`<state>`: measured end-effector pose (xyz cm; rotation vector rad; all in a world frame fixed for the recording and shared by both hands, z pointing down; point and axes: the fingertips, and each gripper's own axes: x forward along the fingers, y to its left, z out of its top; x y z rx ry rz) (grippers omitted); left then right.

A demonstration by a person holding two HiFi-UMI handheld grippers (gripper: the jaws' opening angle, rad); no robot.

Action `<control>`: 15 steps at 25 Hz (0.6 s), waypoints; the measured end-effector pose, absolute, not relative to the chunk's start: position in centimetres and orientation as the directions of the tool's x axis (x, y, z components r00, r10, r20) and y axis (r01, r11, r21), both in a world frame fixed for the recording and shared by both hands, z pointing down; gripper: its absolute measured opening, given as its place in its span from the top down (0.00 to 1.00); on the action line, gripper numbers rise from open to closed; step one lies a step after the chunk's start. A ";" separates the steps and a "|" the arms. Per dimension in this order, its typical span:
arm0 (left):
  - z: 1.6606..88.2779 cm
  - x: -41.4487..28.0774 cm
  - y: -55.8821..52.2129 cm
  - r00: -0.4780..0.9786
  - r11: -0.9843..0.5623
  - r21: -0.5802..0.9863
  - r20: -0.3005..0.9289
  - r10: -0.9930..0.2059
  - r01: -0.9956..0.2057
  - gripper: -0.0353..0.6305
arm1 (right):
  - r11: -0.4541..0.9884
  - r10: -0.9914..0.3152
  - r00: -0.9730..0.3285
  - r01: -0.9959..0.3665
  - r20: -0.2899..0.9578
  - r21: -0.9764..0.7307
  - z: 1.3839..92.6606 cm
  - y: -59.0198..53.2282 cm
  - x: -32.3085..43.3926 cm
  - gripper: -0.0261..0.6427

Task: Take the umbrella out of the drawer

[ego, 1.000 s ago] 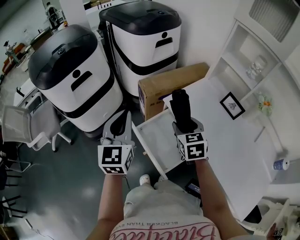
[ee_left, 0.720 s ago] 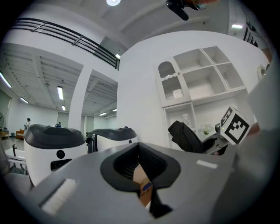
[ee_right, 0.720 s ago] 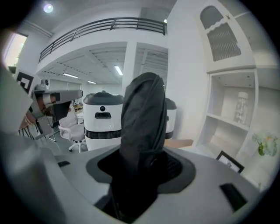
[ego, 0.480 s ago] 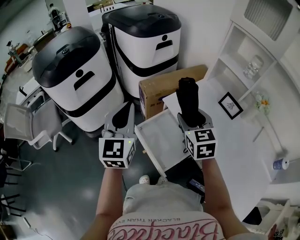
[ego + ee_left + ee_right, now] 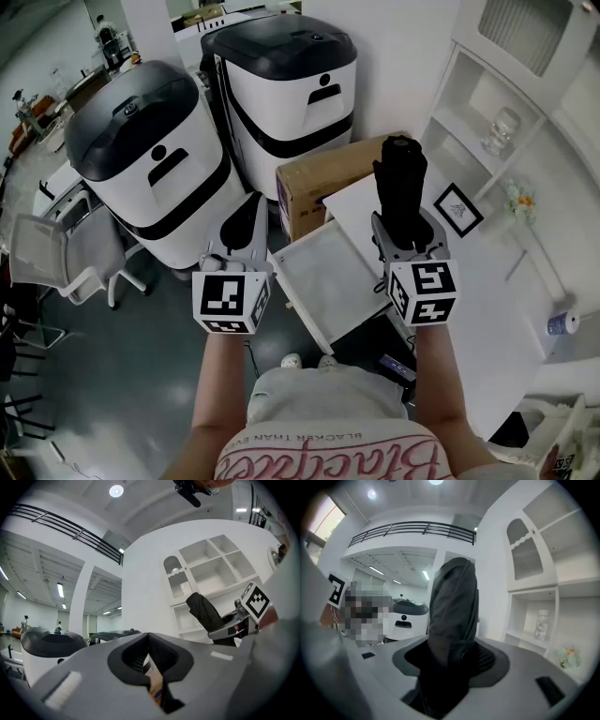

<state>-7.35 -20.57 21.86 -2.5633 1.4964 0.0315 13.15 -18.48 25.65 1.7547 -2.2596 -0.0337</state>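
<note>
A folded black umbrella [image 5: 399, 183] stands nearly upright in my right gripper [image 5: 405, 228], which is shut on its lower end above the white cabinet top. In the right gripper view the umbrella [image 5: 454, 602] fills the gap between the jaws of the right gripper [image 5: 450, 660]. Below and to the left, the white drawer [image 5: 323, 281] is pulled out with nothing inside it. My left gripper [image 5: 251, 214] hovers left of the drawer, jaws together and holding nothing. From the left gripper [image 5: 150, 654], the umbrella [image 5: 205, 611] shows off to the right.
Two large white machines with black lids [image 5: 141, 159] [image 5: 291, 84] stand behind. A cardboard box [image 5: 323, 178] sits between them and the drawer. White shelving [image 5: 487, 122] with a jar and a small framed picture [image 5: 457, 208] lies to the right. An office chair [image 5: 56, 258] is on the left.
Both grippers have risen. The right one carried the umbrella up and away from the drawer, toward the shelving. The left one rose less and stays beside the drawer.
</note>
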 end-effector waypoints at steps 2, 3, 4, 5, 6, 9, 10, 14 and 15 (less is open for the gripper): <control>21.3 -7.5 -20.5 0.495 -0.478 -0.141 -0.120 -0.861 -0.867 0.93 | 0.240 -0.962 -0.208 -0.952 0.177 0.188 24.8 -18.1 13.6 0.60; 21.0 -7.5 -20.4 0.494 -0.477 -0.142 -0.127 -0.860 -0.867 0.93 | 0.230 -0.966 -0.201 -0.955 0.162 0.185 24.4 -17.9 13.8 0.60; 20.8 -7.6 -20.4 0.493 -0.476 -0.142 -0.133 -0.860 -0.868 0.93 | 0.222 -0.969 -0.197 -0.958 0.147 0.183 24.0 -17.7 14.0 0.60; 20.7 -7.6 -20.3 0.492 -0.474 -0.143 -0.138 -0.860 -0.869 0.93 | 0.215 -0.972 -0.193 -0.959 0.132 0.182 23.6 -17.5 14.3 0.60; 20.6 -7.7 -20.3 0.491 -0.473 -0.144 -0.141 -0.860 -0.869 0.93 | 0.209 -0.975 -0.189 -0.961 0.116 0.184 23.1 -17.3 14.5 0.60; 20.2 -8.0 -20.3 0.486 -0.467 -0.146 -0.152 -0.861 -0.872 0.93 | 0.192 -0.981 -0.180 -0.961 0.076 0.197 21.8 -16.8 15.0 0.60; 20.1 -8.1 -20.3 0.484 -0.464 -0.147 -0.155 -0.861 -0.874 0.93 | 0.185 -0.982 -0.175 -0.962 0.066 0.202 21.5 -16.6 15.2 0.60; 19.7 -8.4 -20.5 0.476 -0.456 -0.146 -0.166 -0.864 -0.878 0.93 | 0.167 -0.986 -0.163 -0.965 0.035 0.201 20.5 -16.2 15.8 0.60; 19.7 -8.5 -20.5 0.475 -0.455 -0.146 -0.167 -0.864 -0.879 0.93 | 0.165 -0.986 -0.162 -0.966 0.030 0.200 20.4 -16.1 15.9 0.60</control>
